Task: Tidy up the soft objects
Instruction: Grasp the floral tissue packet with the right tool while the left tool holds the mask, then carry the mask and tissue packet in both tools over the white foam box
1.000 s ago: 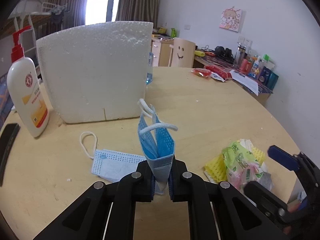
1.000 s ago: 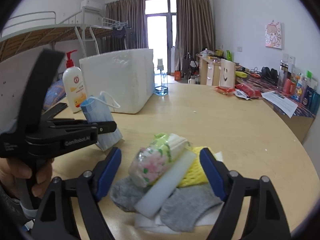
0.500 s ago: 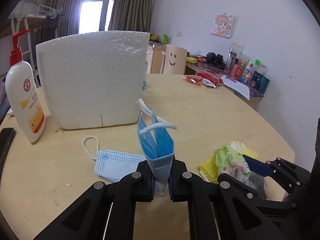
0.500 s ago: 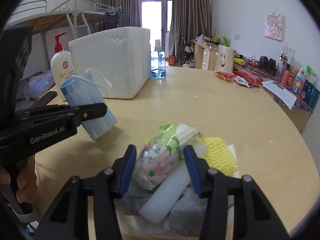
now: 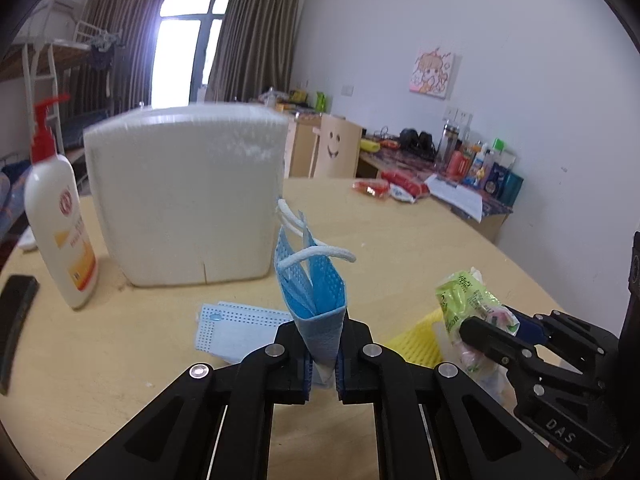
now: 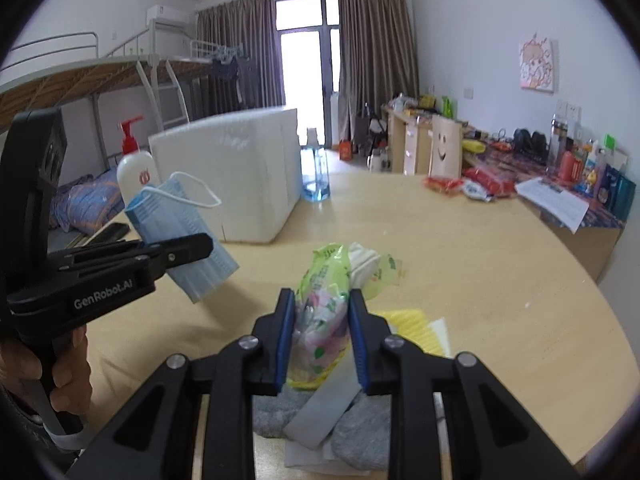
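My left gripper [image 5: 322, 364] is shut on a folded blue face mask [image 5: 314, 292] and holds it above the table; it also shows in the right wrist view [image 6: 180, 236]. My right gripper [image 6: 322, 320] is shut on a green and pink tissue packet [image 6: 324, 300], lifted off a pile of a yellow sponge [image 6: 412, 326], a white foam strip [image 6: 328, 412] and grey socks [image 6: 360, 436]. The packet also shows in the left wrist view [image 5: 466, 304]. A second flat mask [image 5: 236, 328] lies on the table. A white foam box [image 5: 184, 192] stands behind.
A white lotion bottle with a red pump [image 5: 58, 216] stands left of the box. A black object [image 5: 14, 312] lies at the table's left edge. A clear blue bottle [image 6: 316, 178] stands right of the box. Red packets [image 6: 444, 186] lie at the far side.
My right gripper has closed on the tissue packet and lifted it off the pile. My left gripper has risen with the mask still held.
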